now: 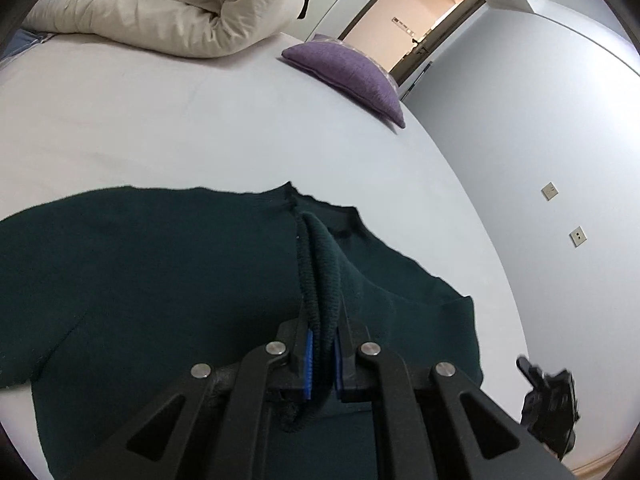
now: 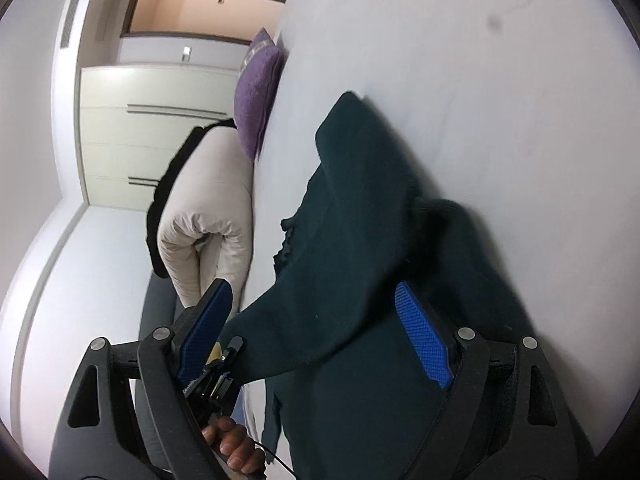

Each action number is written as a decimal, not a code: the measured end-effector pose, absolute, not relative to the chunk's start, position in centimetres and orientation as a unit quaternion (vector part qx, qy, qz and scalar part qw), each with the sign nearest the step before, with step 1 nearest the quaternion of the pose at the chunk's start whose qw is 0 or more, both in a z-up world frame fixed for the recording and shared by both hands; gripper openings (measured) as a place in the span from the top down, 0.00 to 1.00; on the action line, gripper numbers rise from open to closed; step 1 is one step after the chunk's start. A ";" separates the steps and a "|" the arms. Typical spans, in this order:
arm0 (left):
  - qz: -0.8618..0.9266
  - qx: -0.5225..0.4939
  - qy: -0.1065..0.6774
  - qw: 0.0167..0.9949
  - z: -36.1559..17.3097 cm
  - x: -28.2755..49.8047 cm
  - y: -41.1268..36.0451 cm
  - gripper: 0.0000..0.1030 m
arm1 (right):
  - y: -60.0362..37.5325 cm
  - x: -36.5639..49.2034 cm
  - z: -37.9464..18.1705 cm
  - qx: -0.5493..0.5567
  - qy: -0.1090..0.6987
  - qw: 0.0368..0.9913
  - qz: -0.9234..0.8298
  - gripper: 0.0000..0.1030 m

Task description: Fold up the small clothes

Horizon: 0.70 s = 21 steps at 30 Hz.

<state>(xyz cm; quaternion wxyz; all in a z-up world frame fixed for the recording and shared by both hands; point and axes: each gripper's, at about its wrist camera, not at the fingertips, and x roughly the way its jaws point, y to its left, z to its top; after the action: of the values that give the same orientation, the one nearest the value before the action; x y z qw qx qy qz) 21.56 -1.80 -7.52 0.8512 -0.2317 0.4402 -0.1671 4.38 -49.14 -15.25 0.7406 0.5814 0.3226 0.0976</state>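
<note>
A dark green knit sweater [image 1: 160, 280] lies on the white bed sheet [image 1: 160, 120]. My left gripper [image 1: 323, 360] is shut on the sweater's ribbed edge [image 1: 320, 264], which rises in a fold from between the blue pads. In the right wrist view the same sweater [image 2: 360, 260] fills the middle, and my right gripper [image 2: 316, 328] is open with its blue pads [image 2: 422, 340] wide apart on either side of the cloth. The right gripper also shows at the lower right of the left wrist view [image 1: 550, 404].
A rolled cream duvet [image 1: 172, 8] lies at the far end of the bed, with a purple cushion [image 1: 348, 72] near the bed's edge. A grey wall [image 1: 540, 140] and an open doorway [image 1: 416, 16] are beyond. White cupboards [image 2: 132, 128] show in the right wrist view.
</note>
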 end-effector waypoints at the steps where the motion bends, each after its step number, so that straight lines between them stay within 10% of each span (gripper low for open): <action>1: -0.164 -0.230 0.443 0.851 -8.0 21.7 -1.7 0.92 | -48.4 5.9 -15.2 0.581 0.326 0.739 0.094 0.19; 6: -0.148 -0.230 0.453 0.849 -10.1 22.9 -1.4 0.92 | -51.0 7.1 -15.4 0.574 0.308 0.758 0.031 0.25; 13: -0.130 -0.248 0.471 0.836 -13.7 23.4 0.0 0.92 | -53.4 6.3 -18.2 0.594 0.298 0.747 0.031 0.69; 21: -0.142 -0.244 0.460 0.842 -14.2 22.7 0.2 0.91 | -53.9 6.0 -12.8 0.520 0.295 0.800 0.040 0.64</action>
<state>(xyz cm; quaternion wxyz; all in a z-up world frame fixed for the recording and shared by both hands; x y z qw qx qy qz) 22.67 0.19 -14.17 0.8419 -0.2439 0.4599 -0.1422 6.03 -53.86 -12.81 0.8004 0.5202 0.2952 0.0403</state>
